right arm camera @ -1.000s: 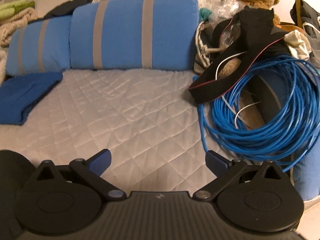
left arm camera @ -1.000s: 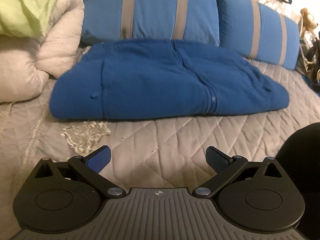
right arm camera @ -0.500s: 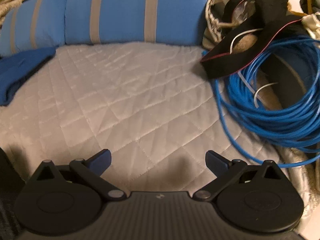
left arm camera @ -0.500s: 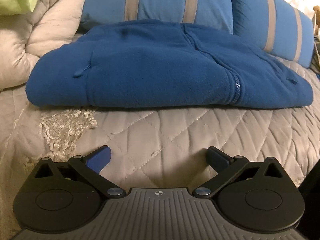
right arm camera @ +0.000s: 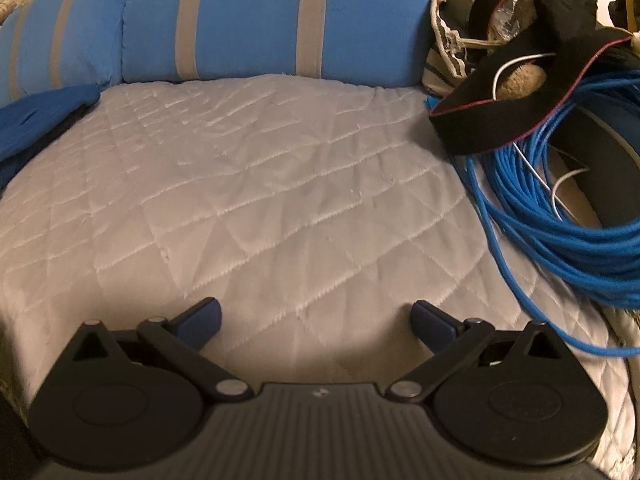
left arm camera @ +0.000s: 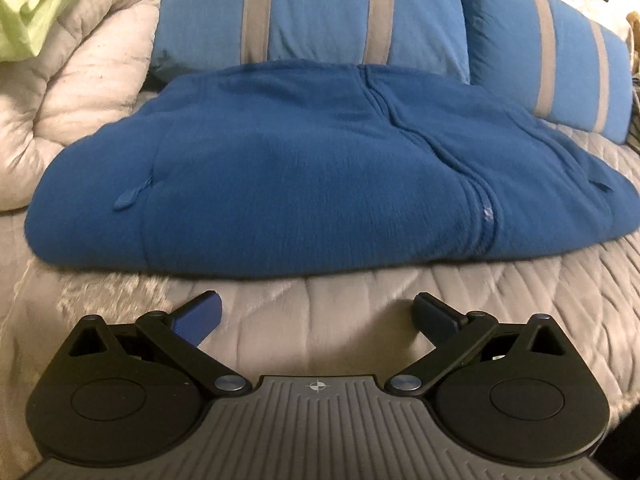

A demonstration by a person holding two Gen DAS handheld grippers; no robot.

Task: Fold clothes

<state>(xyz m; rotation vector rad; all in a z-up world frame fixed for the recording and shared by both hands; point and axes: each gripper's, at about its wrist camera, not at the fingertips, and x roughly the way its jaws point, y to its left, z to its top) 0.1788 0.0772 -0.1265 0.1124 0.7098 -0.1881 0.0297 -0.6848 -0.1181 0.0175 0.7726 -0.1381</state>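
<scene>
While the blue fleece (left arm camera: 320,176) lies folded mid-frame, left gripper (left arm camera: 318,316) and right gripper (right arm camera: 316,320) hover, fingers apart, holding nothing.

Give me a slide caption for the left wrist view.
Open left gripper just short of a folded blue fleece on the quilted bedspread.

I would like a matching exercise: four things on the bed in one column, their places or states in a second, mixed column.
Things
1. blue fleece jacket
2. blue cable coil
3. striped pillow
4. left tongs

Places or states
A. open, over the quilt
B. folded, before the pillows
C. at the bed's head
D. heaped at the right side

Pairs: 1-B, 2-D, 3-C, 4-A
</scene>
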